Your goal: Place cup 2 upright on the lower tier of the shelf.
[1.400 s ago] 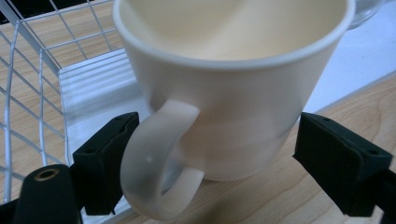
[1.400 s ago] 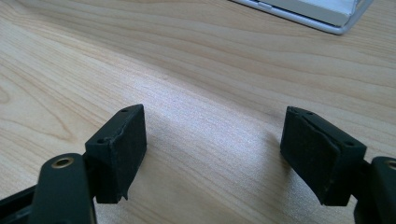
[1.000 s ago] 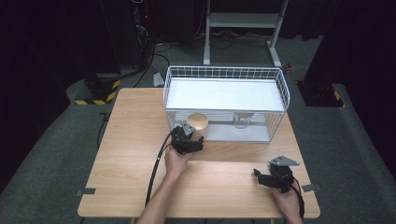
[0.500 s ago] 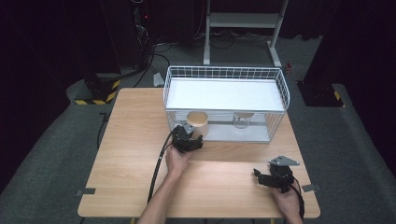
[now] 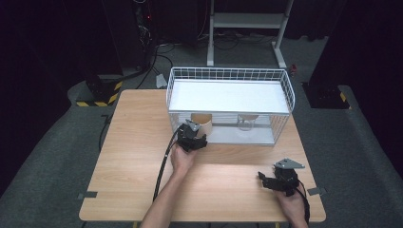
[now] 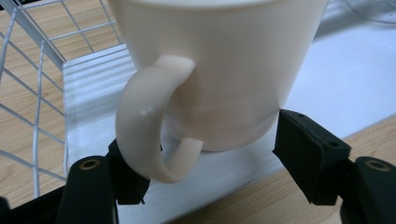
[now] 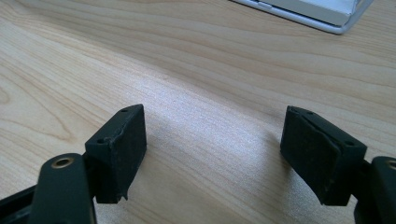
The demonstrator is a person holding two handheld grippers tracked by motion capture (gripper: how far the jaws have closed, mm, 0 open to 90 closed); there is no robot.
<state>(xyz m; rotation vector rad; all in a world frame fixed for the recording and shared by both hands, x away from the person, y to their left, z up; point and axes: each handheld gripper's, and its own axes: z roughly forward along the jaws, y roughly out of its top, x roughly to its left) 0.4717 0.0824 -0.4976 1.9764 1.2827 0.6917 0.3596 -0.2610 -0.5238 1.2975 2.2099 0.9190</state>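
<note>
A cream mug stands upright on the white lower shelf of a wire rack, its handle turned toward the left gripper's camera. My left gripper has just been closing on the mug's base. Its right pad touches the mug's wall, and its left pad sits behind the handle. From above, the mug looks tan, with the left gripper at the rack's front opening. My right gripper rests on the table near the front right, open over bare wood.
A clear glass stands in the rack's lower level, right of the mug. The rack's upper shelf is white and bare. The wooden table extends to the left. A cable trails from the left gripper toward the table's front edge.
The mug showed as a round tan top at the rack's front before; now it stands as an upright shape under the upper shelf. The right gripper has not moved.
</note>
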